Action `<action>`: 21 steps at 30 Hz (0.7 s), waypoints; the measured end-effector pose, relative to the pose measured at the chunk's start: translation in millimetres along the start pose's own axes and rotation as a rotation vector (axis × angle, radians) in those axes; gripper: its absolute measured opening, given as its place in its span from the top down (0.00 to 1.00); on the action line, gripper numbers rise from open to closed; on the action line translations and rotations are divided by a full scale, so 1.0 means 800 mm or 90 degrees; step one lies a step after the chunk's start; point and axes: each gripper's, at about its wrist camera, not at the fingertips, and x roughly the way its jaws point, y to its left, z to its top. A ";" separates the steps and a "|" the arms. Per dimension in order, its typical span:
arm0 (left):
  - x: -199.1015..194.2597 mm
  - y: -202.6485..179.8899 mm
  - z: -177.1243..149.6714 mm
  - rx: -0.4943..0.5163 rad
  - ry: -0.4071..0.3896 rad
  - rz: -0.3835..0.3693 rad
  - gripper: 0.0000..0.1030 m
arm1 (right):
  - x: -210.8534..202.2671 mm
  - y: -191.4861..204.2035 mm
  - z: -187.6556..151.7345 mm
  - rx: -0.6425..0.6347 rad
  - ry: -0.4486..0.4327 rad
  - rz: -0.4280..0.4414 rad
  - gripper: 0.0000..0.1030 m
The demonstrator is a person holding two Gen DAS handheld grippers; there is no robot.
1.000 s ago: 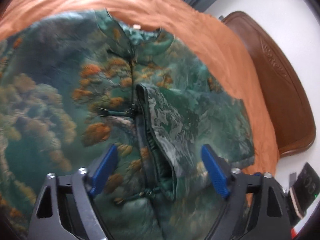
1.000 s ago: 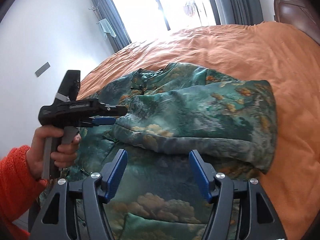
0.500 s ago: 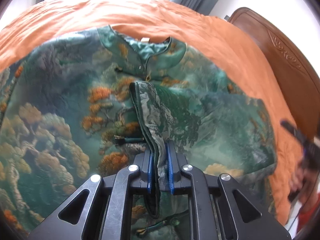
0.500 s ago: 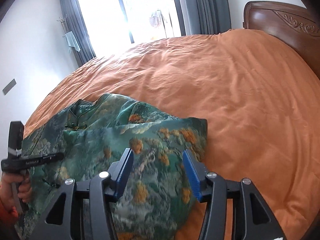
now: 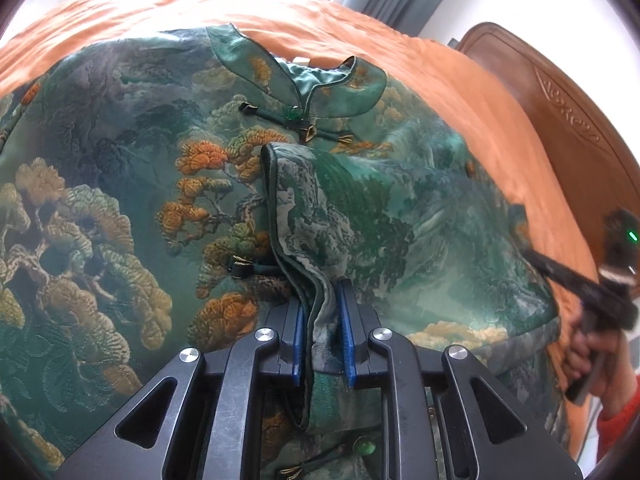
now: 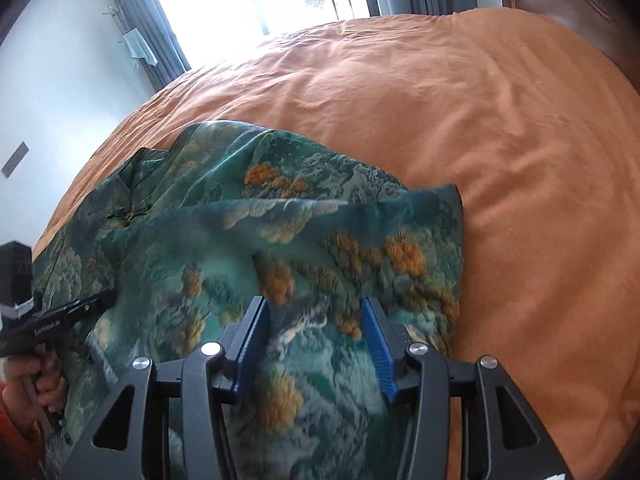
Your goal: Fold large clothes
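Your left gripper (image 5: 323,334) is pinched on the piped edge of the folded-over flap (image 5: 360,216) of the green brocade garment (image 5: 120,200); the blue pads (image 5: 298,344) press the fabric from both sides, after easing apart very slightly in the last half second with the cloth between them. The garment lies spread on the orange bedspread (image 5: 460,80), collar (image 5: 320,80) toward the far side, knot fasteners down the front, and the flap doubled across its right half. Your right gripper (image 6: 316,344) hangs over the garment (image 6: 280,248) near its folded outer edge, jaws partly spread and just now narrowing; fabric shows between the blue pads (image 6: 376,344), but they do not press it. That part of the right wrist view is blurred. Bedspread (image 6: 480,140) is bare to the right of the cloth. Wooden headboard (image 5: 580,128) behind. In the left wrist view, your right hand (image 5: 588,356) on its handle shows at the right edge.
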 end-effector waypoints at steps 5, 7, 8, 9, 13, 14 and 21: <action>0.006 -0.010 0.003 0.016 -0.005 0.017 0.83 | -0.063 0.007 -0.048 -0.007 -0.024 0.049 0.53; 0.007 -0.010 0.004 0.020 -0.005 0.022 0.83 | -0.061 0.009 -0.063 -0.002 -0.010 0.064 0.53; 0.008 -0.011 0.004 0.021 -0.005 0.024 0.83 | -0.056 0.011 -0.068 -0.002 -0.001 0.060 0.53; 0.007 -0.011 0.003 0.022 -0.005 0.026 0.82 | -0.045 0.010 -0.073 -0.004 0.015 0.050 0.53; 0.009 -0.012 0.004 0.033 -0.003 0.042 0.82 | -0.011 0.005 -0.077 0.015 0.054 0.043 0.53; 0.009 -0.013 0.005 0.035 -0.003 0.047 0.81 | -0.011 0.008 -0.078 0.009 0.056 0.035 0.53; -0.049 -0.041 -0.023 0.103 -0.040 0.116 0.16 | -0.073 0.037 -0.090 -0.019 0.022 -0.030 0.42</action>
